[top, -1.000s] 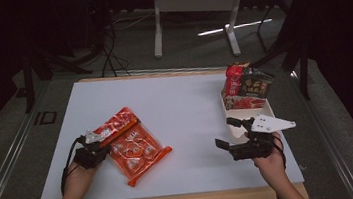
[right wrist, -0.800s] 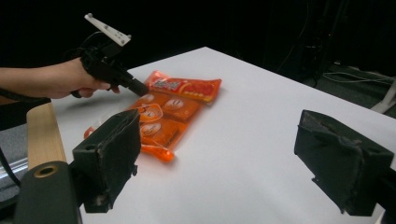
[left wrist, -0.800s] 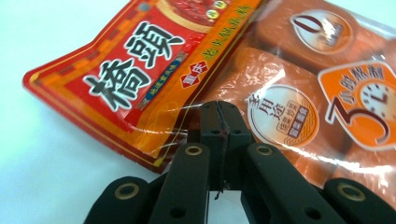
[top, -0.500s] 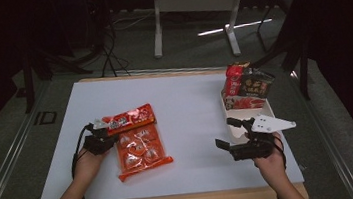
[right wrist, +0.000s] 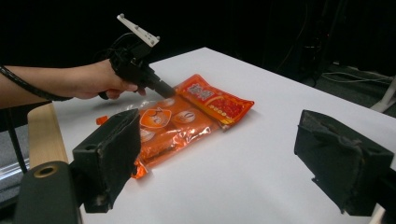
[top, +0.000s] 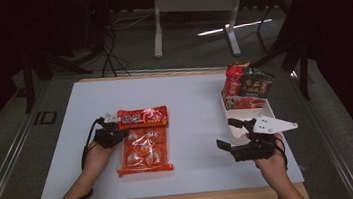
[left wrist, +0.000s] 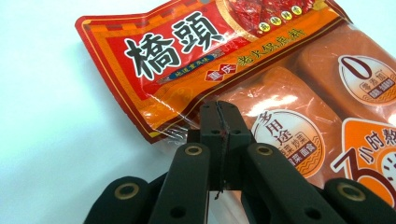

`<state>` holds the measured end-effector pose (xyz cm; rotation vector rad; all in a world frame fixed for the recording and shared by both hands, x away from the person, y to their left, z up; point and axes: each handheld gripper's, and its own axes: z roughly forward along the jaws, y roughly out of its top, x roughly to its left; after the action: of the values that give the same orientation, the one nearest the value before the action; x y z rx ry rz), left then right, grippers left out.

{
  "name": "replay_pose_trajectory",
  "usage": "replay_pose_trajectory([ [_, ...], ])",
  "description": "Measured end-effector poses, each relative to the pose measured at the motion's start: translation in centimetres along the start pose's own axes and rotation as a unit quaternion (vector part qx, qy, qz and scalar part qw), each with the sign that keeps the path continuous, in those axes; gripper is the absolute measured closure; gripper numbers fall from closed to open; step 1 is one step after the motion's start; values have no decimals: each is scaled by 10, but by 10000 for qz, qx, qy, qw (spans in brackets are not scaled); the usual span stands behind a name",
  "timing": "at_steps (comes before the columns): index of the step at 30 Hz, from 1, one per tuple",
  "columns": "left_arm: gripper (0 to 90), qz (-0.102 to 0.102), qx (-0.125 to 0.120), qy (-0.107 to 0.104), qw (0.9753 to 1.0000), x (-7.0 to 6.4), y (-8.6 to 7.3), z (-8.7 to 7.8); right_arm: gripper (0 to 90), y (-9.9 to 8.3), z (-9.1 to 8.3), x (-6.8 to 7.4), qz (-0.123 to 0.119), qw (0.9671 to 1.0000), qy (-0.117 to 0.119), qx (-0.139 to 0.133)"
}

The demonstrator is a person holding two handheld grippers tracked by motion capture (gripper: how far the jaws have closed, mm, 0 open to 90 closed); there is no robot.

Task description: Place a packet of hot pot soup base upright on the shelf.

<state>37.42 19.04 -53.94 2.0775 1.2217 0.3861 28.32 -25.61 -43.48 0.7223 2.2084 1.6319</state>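
The left hand-held gripper (top: 116,134) is clenched on the left edge of the flat orange-red plastic seasoning packet (top: 143,146), at the point where the clear side seam meets the red printed header. In the left gripper view the two black jaws are seen pressed together with the film of the packet (left wrist: 299,88) pinched between their tips (left wrist: 219,122). In the right gripper view the same left hand-held gripper (right wrist: 164,89) is seen reaching in from the far side, gripped by a hand (right wrist: 100,79).

The right hand-held gripper (top: 233,134) is released: its jaws stand wide apart and nothing is held between them. It is held near the front right of the white surface (top: 191,113), just beside the white rectangular tray (top: 229,123). In the right gripper view its padded jaws frame the packet (right wrist: 182,119), which lies well apart from them.

The packet lies flat on the surface, left of centre, with its long axis running away from the person. The red header band with white characters is at the far end, and the orange blocks inside are seen through the clear film nearer the person.

Farther back, at the right edge of the surface, a red snack bag (top: 234,79) and a dark printed snack bag (top: 256,83) are stood upright in the far end of the tray.
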Motion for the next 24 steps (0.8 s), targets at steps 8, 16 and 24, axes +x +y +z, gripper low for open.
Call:
replay_pose_trajectory([
  [8,897,83,-12,21,10000,-2,2,0,146,-1,0,0,8,10000,6,19],
  [16,895,1,-212,-54,9998,-2,7,-3,146,-1,2,1,-22,10000,11,33],
  [24,896,10,-201,-18,9998,-2,17,9,145,-2,2,0,5,10000,25,43],
])
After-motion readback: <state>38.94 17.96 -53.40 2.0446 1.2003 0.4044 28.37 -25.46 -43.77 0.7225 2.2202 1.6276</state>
